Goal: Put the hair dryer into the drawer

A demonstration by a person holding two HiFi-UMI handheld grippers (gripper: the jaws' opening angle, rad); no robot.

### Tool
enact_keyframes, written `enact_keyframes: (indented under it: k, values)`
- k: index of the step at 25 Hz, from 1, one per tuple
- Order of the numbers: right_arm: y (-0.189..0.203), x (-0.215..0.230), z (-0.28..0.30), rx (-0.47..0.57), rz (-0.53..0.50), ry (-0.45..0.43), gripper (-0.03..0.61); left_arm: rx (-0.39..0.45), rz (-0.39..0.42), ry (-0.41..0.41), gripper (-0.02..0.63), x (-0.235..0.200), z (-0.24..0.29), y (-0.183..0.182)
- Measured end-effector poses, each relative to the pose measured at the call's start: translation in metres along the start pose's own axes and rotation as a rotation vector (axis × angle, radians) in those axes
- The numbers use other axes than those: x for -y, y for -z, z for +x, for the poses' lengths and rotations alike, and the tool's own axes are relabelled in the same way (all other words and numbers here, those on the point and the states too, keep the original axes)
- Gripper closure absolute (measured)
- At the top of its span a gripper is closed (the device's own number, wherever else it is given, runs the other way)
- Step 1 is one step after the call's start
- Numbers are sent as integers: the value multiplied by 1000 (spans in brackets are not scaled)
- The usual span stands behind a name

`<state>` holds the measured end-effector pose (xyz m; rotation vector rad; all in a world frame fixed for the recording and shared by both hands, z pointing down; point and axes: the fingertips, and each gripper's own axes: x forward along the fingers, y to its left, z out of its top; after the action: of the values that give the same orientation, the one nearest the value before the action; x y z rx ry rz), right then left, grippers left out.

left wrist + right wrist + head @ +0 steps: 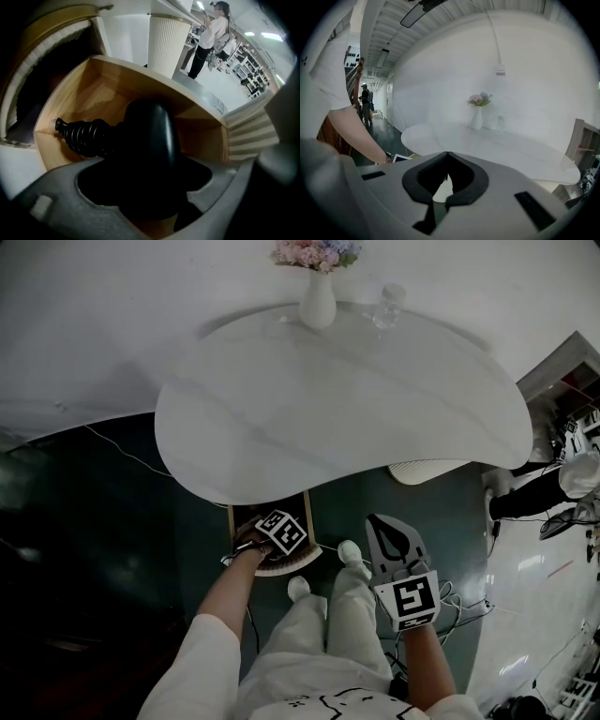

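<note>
The black hair dryer (150, 136) lies in the open wooden drawer (93, 89), and its ribbed cord end (86, 136) points toward the drawer's left wall. My left gripper (150, 187) is shut on the dryer's body. In the head view the left gripper (278, 538) reaches down into the drawer (232, 518) under the near edge of the white table (356, 399), and the dryer itself is hidden there. My right gripper (394, 542) hangs to the right of the drawer, above the person's legs, shut with nothing in it; its fingertips (440, 161) touch.
A white vase of flowers (318, 296) and a clear glass (389, 306) stand at the table's far edge. The ribbed white table pedestal (168, 42) rises behind the drawer. Cables (455, 606) lie on the dark floor at the right. A person (211, 37) stands far off.
</note>
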<state>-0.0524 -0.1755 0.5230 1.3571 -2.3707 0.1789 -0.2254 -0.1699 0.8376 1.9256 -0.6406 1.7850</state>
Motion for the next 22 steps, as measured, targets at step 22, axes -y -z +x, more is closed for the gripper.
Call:
enact_keyframes:
  k: [22]
  values:
    - [5,-19,10,-34,-12,-10,577,-86,4,-39,235,-10,21,11]
